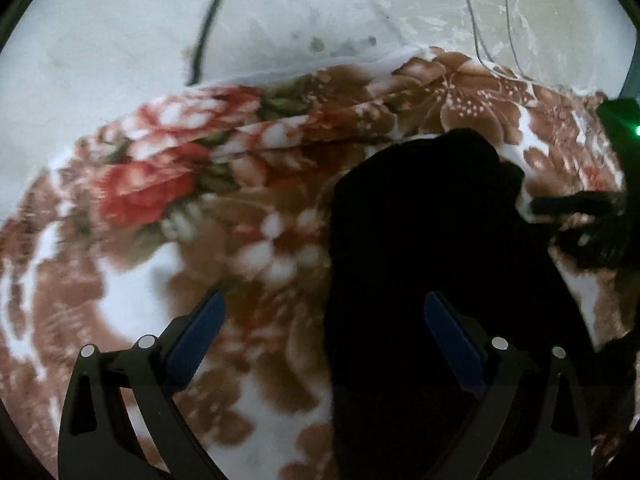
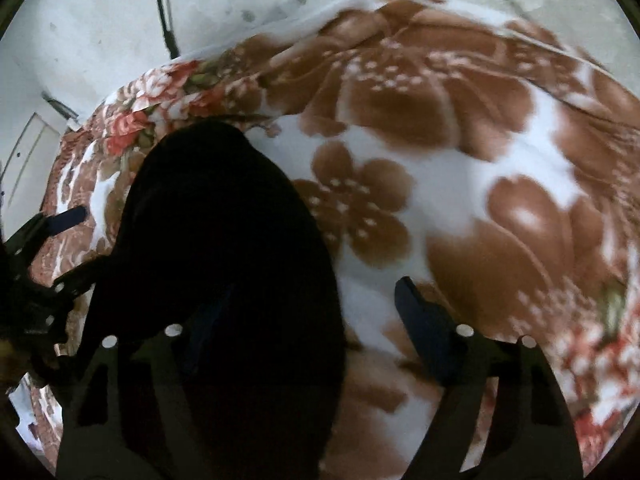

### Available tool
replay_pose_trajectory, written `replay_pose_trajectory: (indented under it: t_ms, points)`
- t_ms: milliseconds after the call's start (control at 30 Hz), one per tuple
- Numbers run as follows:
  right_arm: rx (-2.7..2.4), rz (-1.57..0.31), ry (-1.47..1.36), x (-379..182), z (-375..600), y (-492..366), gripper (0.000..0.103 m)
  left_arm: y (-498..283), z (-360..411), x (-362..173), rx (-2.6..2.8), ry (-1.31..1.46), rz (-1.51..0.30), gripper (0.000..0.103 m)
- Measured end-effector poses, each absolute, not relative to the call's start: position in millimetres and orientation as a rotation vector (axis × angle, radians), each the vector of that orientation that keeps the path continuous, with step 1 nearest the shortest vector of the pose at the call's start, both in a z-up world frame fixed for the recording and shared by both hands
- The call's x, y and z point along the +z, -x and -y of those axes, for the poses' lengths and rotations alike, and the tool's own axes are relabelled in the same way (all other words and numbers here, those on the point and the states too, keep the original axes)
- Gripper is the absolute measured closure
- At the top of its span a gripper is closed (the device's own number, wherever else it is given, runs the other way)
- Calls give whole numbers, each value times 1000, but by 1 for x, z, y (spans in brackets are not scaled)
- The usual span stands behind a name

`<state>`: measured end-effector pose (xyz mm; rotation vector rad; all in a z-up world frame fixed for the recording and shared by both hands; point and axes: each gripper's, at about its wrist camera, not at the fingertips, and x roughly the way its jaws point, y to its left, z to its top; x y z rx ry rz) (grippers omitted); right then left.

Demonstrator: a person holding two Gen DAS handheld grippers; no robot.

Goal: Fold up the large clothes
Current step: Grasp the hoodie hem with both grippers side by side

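We've got the black garment (image 1: 420, 260) lying in a dark strip on the floral blanket (image 1: 240, 240), and both tongs are above it, pointing steeply down. Our left gripper (image 1: 324, 320) has its jaws spread wide, one blue pad over the blanket, the other over the black cloth, nothing pinched. Our right gripper (image 2: 312, 312) also looks parted, its left finger lost against the dark fabric (hard to read there), the right pad clear over the blanket; we can't see any cloth clamped. To fold this well, we'd bring each gripper down on the garment's edge, pinch only the black layer and not the blanket's pile, then lift both ends evenly. The pale floor (image 1: 120, 40) lies beyond.
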<state>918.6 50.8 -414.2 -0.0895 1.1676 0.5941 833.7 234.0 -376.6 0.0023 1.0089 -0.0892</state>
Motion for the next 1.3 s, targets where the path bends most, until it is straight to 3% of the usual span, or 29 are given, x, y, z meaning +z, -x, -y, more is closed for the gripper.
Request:
replay_pose_trajectory:
  t_ms: [33,100,133,167,200,233,267,333,500,900,1100,1300]
  points:
    - [613,-1212,88,-423,-56,-922,25,-838,-231,-380,-114,-6,-1008,8]
    - [600,-1199,101,-429,-60,-922,30,-846,-225,-389,-146,-27,-1021,32]
    - [596,-1193,112,-431,-61,-922,35,-850,-223,-396,-180,-3,-1050,64]
    - [589,-1186,116,-432,-60,-921,38,-853,-218,-403,-216,10,-1088,77]
    - [584,-1181,113,-432,-58,-921,47,-853,-214,-405,-223,-10,-1090,80]
    - [575,-1169,112,-430,-54,-918,66,-852,-210,-405,-230,-38,-1083,87]
    - [579,-1162,112,-427,-53,-916,76,-849,-208,-402,-237,-51,-1073,92]
    - [572,-1131,149,-414,-52,-905,84,-844,-212,-391,-228,-12,-1042,94]
    - [581,-1077,147,-366,-45,-878,89,-814,-213,-350,-255,53,-972,95]
    - [692,-961,99,-278,-31,-755,89,-701,-204,-268,-286,84,-854,94]
    - [725,-940,149,-282,-22,-682,89,-631,-193,-264,-293,78,-861,94]
    - [727,-990,121,-320,-8,-627,89,-565,-186,-294,-267,113,-897,94]
